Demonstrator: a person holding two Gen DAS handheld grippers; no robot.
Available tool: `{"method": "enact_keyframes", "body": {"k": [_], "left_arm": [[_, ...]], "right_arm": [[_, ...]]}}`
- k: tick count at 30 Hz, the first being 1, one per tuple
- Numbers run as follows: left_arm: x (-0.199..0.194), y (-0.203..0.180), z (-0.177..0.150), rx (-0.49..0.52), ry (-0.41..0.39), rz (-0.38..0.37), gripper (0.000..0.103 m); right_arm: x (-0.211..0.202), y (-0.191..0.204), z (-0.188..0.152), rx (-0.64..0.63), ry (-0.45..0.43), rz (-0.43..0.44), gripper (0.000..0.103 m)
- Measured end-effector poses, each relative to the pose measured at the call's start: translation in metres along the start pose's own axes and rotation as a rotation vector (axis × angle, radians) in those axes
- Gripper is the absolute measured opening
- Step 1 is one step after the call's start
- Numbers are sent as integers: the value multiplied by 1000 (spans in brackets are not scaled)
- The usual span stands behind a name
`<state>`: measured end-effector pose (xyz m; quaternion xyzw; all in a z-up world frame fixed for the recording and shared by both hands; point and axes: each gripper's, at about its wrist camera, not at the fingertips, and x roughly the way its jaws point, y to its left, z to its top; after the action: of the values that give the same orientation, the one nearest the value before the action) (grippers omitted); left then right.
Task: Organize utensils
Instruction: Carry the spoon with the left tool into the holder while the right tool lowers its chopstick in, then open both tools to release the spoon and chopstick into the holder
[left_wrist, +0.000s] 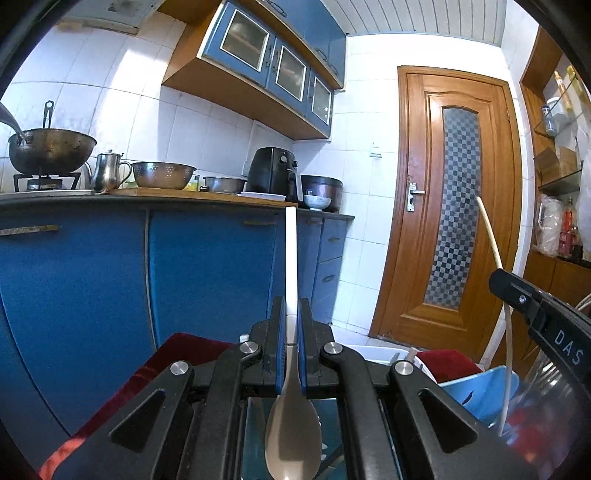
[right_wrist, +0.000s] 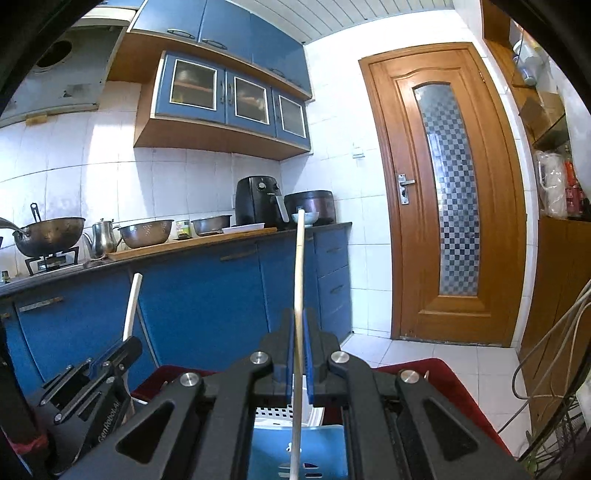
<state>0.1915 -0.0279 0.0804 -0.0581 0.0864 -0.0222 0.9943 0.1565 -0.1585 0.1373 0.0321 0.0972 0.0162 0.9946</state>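
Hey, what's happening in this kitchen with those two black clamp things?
A person is sorting utensils with a handheld gripper in each hand. The left gripper has its jaws closed on a beige spoon, bowl toward the camera, handle pointing up. The right gripper is clamped on a thin chopstick, also held upright. Both are raised above a blue holder and a white basket on a red cloth.

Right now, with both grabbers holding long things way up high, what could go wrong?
1. The left gripper pinches the spoon on its thin neck, with the heavy bowl hanging below, so it might swivel or slide out.
2. The right gripper clamps a smooth, skinny chopstick that could slip through.
3. Both utensils stick out far and close together; they might knock each other.
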Motion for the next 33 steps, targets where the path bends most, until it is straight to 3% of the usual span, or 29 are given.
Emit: {"method": "enact_keyframes", "body": {"k": [8, 11, 14, 19, 33], "left_arm": [[-9, 0, 0, 9, 26, -23, 4], [-11, 2, -1, 1, 45, -33, 6], [-13, 2, -1, 1, 59, -42, 10], [-23, 1, 0, -1, 70, -65, 32], [-71, 7, 15, -23, 111, -109, 32]], "right_arm": [[-6, -3, 2, 9, 32, 32, 8], [-8, -3, 2, 9, 42, 47, 22], [-11, -2, 2, 10, 50, 52, 23], [-16, -5, 3, 28, 59, 64, 25], [-54, -14, 11, 83, 83, 102, 31]]}}
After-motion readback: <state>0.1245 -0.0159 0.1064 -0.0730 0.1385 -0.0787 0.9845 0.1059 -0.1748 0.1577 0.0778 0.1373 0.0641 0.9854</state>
